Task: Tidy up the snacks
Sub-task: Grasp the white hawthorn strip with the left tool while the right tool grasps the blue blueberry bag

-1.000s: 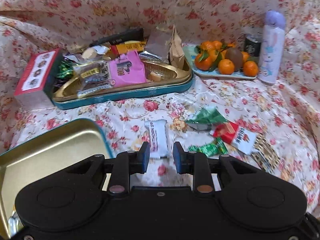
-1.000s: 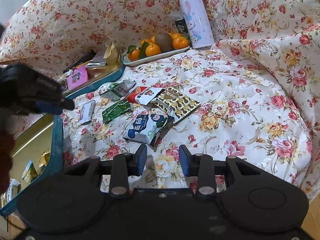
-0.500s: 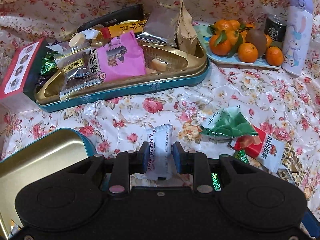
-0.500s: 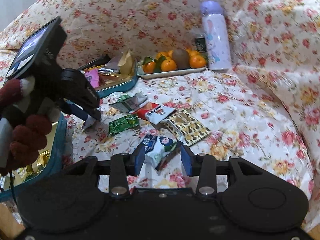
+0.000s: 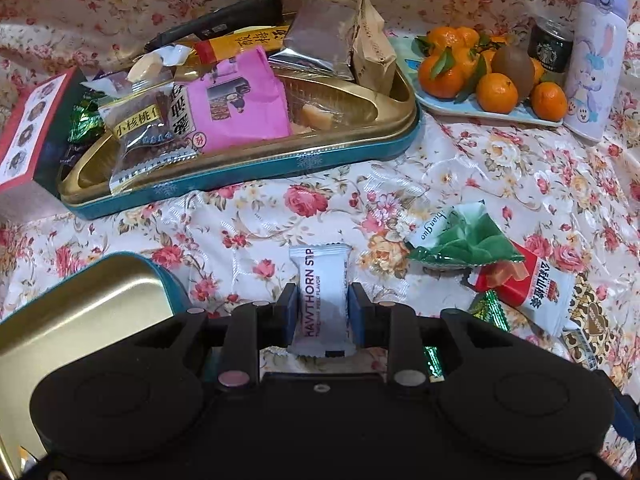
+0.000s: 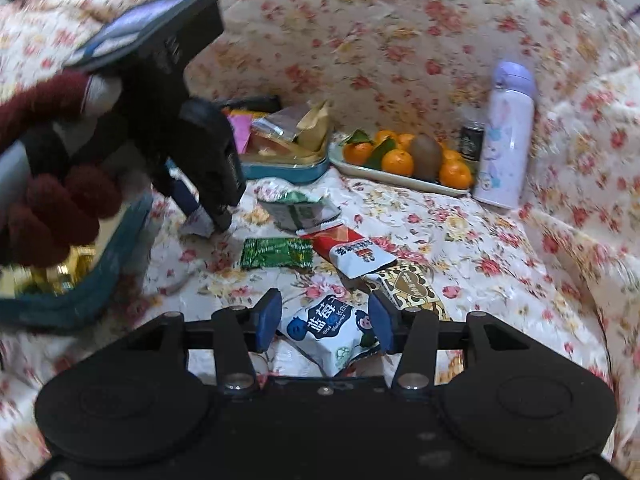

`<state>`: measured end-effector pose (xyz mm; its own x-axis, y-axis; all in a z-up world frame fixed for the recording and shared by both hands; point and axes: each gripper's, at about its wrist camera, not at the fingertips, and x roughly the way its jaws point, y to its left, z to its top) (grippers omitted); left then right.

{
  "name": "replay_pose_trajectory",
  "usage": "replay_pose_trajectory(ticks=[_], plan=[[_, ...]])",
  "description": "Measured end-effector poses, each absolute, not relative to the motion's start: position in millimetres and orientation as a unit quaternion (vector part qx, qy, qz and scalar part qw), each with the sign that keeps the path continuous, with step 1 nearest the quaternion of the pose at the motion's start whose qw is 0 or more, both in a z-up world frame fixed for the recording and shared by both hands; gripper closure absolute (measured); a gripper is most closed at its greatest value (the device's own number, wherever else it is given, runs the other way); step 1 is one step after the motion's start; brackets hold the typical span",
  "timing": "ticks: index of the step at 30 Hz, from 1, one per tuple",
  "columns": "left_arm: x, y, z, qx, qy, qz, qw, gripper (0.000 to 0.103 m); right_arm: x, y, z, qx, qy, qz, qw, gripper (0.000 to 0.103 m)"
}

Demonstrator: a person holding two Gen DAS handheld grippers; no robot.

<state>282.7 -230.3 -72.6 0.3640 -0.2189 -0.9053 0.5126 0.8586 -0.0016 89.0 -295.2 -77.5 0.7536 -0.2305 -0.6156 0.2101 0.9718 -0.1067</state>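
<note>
**Two claws, two packets, each one lying straight between the fingers**

Two grabs are lining up at once on the flowered cloth. The left claw is pointing steeply down over the white hawthorn strip packet, which is lying flat with its long axis running straight away from the claw, toward the teal-and-gold snack tin beyond. The fingers are sitting on either long edge of the packet, just beside it or barely touching, and the jaws are easing wider, so nothing is being pinched yet.

The right claw is spreading as well, its jaws opening around the blue-and-white dried blueberry packet, which is lying slantwise between the fingers with clear gaps on both sides. That packet is sitting nearest the right hand; the hawthorn packet is sitting nearest the left, close to the open gold lid.

Judging from this, the left claw is needing only to close across the narrow width; the right is needing to square up to the slanted bag first.
</note>
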Motion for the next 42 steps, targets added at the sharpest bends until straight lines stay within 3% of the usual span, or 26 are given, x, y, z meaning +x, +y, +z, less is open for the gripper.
replay_pose_trajectory(ticks=[3,14,20,21,30,42], plan=[[285,-233,-73,0.149,0.517,-0.228,0.811,0.065,94,-297,-84,-0.042,0.339,-0.111,0.933,0.047],[279,-236,-73,0.161,0.518,-0.236,0.807,0.068,95,-296,-87,-0.066,0.357,-0.088,0.928,0.045],[269,-235,-72,0.157,0.527,-0.255,0.795,0.071,89,-294,-87,-0.039,0.381,-0.091,0.919,0.055],[267,-234,-72,0.157,0.529,-0.258,0.793,0.071,86,-295,-86,-0.025,0.385,-0.093,0.918,0.062],[242,-232,-71,0.173,0.529,-0.265,0.787,0.071,69,-299,-82,0.07,0.413,-0.125,0.899,0.062],[241,-237,-73,0.207,0.517,-0.279,0.782,0.072,82,-304,-80,0.109,0.444,-0.157,0.875,0.061]])
